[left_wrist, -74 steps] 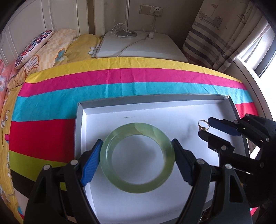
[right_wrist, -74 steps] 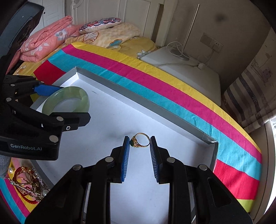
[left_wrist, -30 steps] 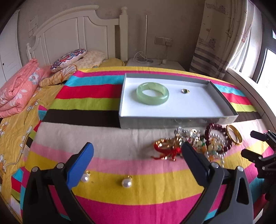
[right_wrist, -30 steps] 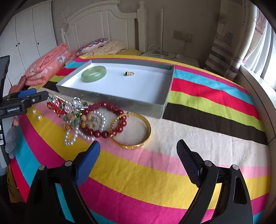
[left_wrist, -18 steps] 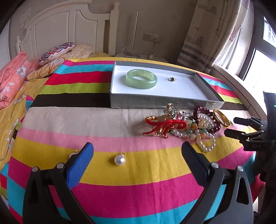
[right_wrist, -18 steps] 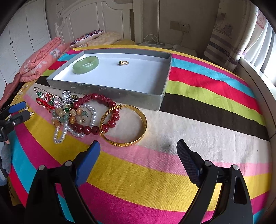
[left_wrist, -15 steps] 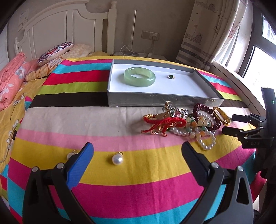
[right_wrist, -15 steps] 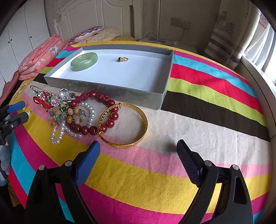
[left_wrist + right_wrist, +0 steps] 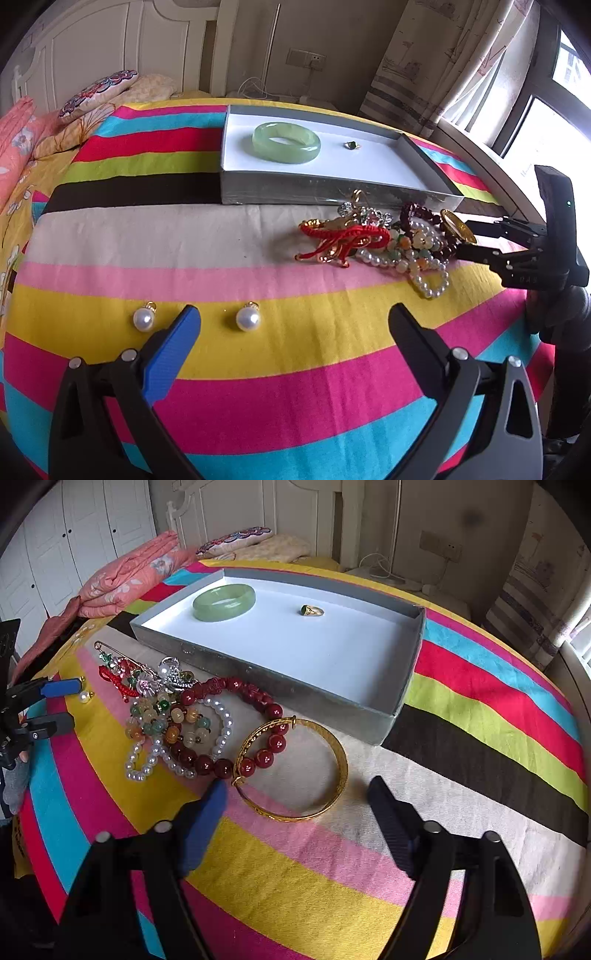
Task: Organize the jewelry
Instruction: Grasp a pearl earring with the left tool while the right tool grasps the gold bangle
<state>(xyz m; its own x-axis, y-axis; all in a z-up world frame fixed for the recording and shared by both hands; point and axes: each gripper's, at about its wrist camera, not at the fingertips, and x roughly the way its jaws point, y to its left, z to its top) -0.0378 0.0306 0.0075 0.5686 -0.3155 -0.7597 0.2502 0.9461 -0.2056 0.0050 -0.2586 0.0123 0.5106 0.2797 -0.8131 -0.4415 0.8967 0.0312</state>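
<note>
A grey tray (image 9: 332, 188) (image 9: 402, 701) with a white floor holds a green jade bangle (image 9: 286, 142) (image 9: 224, 602) and a gold ring with a green stone (image 9: 352, 145) (image 9: 312, 610). In front of it lies a jewelry pile (image 9: 384, 240) (image 9: 173, 716): red cord, pearl and bead bracelets. A gold bangle (image 9: 295, 770) lies just ahead of my open right gripper (image 9: 295, 794), one side between its fingers. My left gripper (image 9: 293, 325) is open over two pearl earrings (image 9: 248, 318) (image 9: 143, 319); one pearl sits between its fingers, the other outside to the left.
The striped bedspread (image 9: 258, 369) covers the bed. Pillows (image 9: 96, 92) and a folded pink quilt (image 9: 129, 579) lie near the headboard. A nightstand with cables (image 9: 388, 576) and curtains (image 9: 424, 74) stand behind. The right gripper (image 9: 517, 243) shows at the left view's edge.
Both grippers let go of the jade bangle and ring in the tray, pulled back and opened wide. Since then they have come closer to the pearls and the gold bangle.
</note>
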